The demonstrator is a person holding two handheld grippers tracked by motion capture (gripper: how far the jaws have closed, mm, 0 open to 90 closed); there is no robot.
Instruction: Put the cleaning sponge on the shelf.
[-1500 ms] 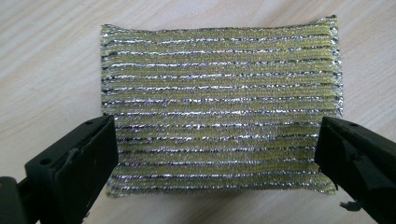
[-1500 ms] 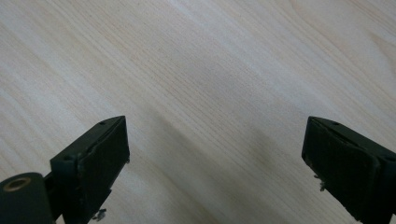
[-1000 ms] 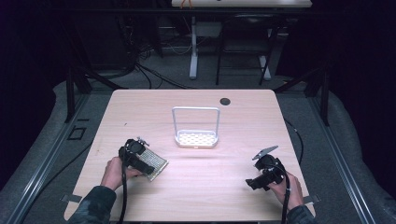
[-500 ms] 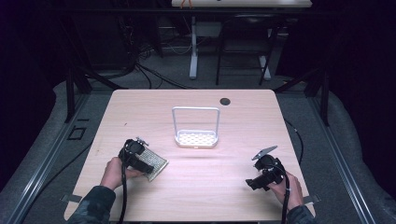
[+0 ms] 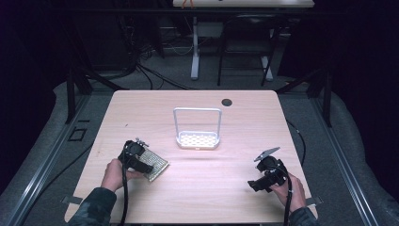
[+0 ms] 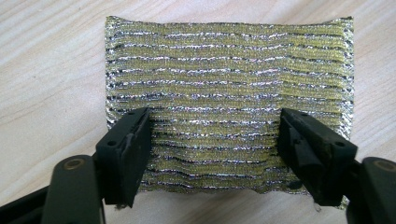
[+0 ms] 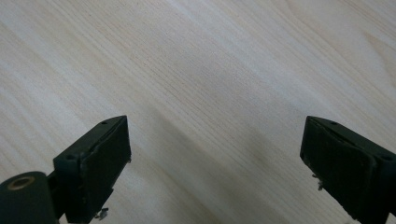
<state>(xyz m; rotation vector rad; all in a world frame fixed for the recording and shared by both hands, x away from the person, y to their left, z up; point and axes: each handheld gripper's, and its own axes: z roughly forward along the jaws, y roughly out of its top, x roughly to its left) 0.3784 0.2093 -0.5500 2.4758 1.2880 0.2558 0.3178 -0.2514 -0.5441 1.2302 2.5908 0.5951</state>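
A glittery gold and silver scouring pad (image 5: 157,165) (image 6: 224,88) lies flat on the wooden table (image 5: 141,113) at the front left. My left gripper (image 5: 145,163) (image 6: 215,135) points down onto it. Its jaws have just been closing and stand partly apart over the pad's near half, inside its side edges. The pad looks flat, not pinched. My right gripper (image 5: 256,182) (image 7: 215,154) is held at the front right, open wide over bare wood with nothing between its fingers.
A white wire rack (image 5: 197,139) with a tall arched handle stands at the table's middle. A dark round hole (image 5: 227,101) sits near the far edge. Table legs and cables lie on the dark floor beyond.
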